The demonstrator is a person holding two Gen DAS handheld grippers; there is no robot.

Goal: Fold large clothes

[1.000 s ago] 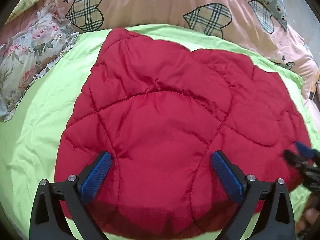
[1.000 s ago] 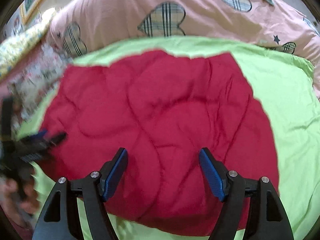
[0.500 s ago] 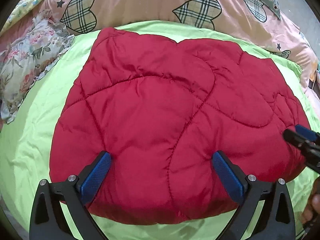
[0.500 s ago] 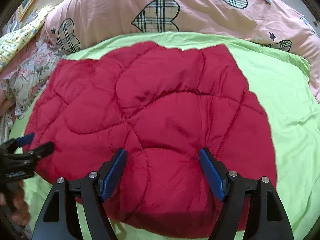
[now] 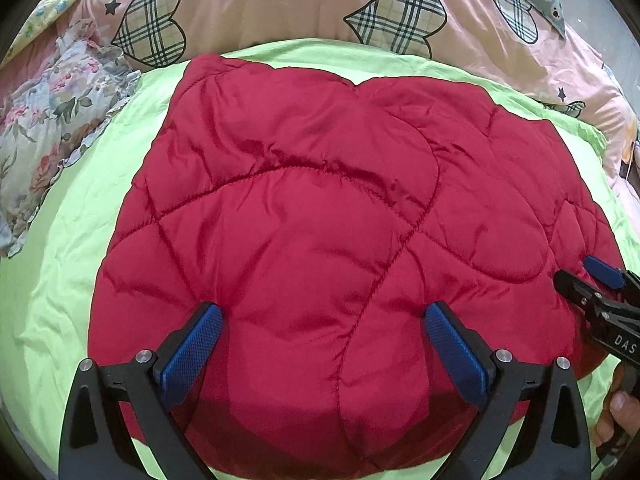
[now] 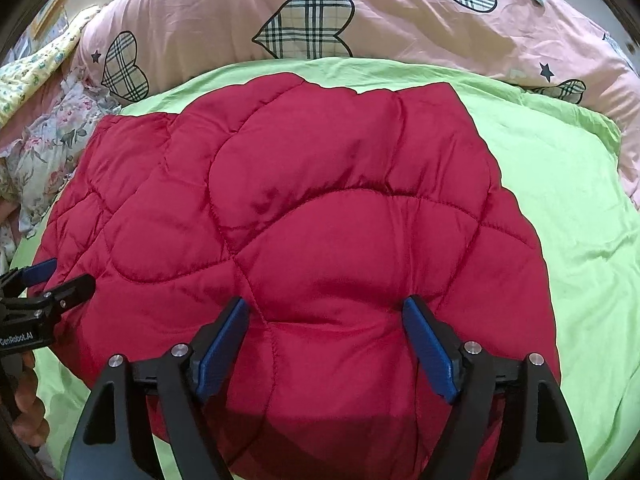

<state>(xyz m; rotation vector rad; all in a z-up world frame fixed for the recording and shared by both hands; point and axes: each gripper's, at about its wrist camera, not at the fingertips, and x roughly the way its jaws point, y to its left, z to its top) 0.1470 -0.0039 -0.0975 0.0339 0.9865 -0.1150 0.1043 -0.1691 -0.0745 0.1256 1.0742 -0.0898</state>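
Observation:
A red quilted padded garment [image 5: 304,216] lies folded in a rounded block on a lime green sheet [image 5: 80,216]; it also shows in the right wrist view [image 6: 320,208]. My left gripper [image 5: 322,312] is open and empty, fingers spread over the garment's near left part. My right gripper [image 6: 326,304] is open and empty over the near right part. The right gripper shows at the right edge of the left wrist view [image 5: 588,280]. The left gripper shows at the left edge of the right wrist view [image 6: 52,276]. Both sit at the garment's side edges.
A pink duvet with plaid hearts [image 5: 280,4] is bunched along the far side of the bed. A floral ruffled cloth [image 5: 44,120] lies at the far left. The green sheet [image 6: 560,200] shows bare to the right of the garment.
Both views have shifted slightly, so the garment sits a little differently in frame. Both grippers stay open and empty; the garment keeps its shape.

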